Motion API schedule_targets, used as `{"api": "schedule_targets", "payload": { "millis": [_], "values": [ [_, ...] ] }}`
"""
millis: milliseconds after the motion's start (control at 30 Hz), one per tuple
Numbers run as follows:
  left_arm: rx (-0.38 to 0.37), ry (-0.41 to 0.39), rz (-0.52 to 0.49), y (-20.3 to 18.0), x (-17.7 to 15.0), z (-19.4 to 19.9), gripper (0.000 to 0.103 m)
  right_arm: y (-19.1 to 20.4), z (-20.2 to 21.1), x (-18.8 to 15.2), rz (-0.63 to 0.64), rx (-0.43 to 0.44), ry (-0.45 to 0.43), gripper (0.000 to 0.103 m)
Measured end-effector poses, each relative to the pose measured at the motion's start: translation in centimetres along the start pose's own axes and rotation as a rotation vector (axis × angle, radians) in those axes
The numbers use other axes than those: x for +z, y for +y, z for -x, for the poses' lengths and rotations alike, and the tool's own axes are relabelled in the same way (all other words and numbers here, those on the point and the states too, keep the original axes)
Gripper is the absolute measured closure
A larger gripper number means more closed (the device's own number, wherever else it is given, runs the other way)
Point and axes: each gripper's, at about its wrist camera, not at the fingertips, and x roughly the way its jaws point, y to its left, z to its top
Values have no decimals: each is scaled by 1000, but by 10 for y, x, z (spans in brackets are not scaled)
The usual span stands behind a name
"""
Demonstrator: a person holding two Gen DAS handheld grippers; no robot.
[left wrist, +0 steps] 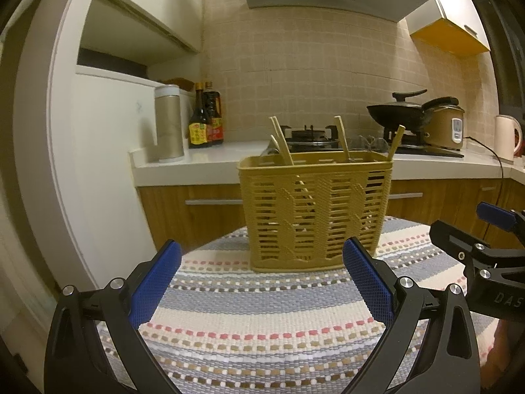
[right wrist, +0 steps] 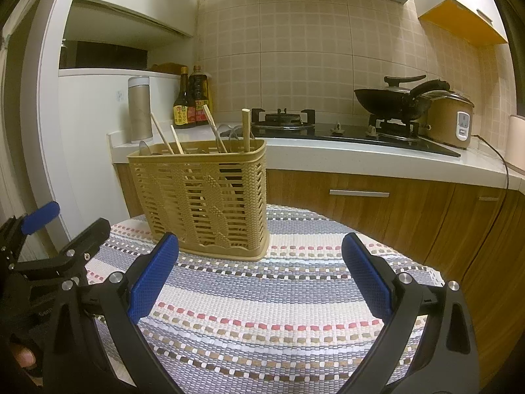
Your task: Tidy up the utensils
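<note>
Left gripper (left wrist: 262,282): fingers (left wrist: 154,285) spread wide, holding nothing, low over the near part of the mat.
Right gripper (right wrist: 261,275): fingers (right wrist: 367,279) spread wide too, nothing between them, hovering near the mat's right side.
Basket (left wrist: 315,210): upright on the far part of the mat, straight ahead of the left gripper, left of centre for the right one.
Chopsticks (left wrist: 280,139): leaning in the basket, tips above its rim; clear utensils show beside them.
Mat (right wrist: 262,312): striped woven cloth over the counter; bare stretch between fingers and basket; far edge curves off just behind the basket.
Beyond: cabinets, stove (right wrist: 285,121), wok (right wrist: 390,100), rice cooker (right wrist: 449,118), bottles (right wrist: 188,103).
</note>
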Motion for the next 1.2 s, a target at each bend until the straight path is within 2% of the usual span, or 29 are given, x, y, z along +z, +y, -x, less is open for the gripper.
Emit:
{"api": "schedule_targets", "payload": {
  "millis": [767, 1200],
  "values": [
    [29, -11, 33, 10, 0, 0, 8, -7, 1, 1, -16, -2, -5, 8],
    [21, 16, 44, 11, 2, -4, 7, -3, 1, 1, -8, 6, -1, 8]
  ]
}}
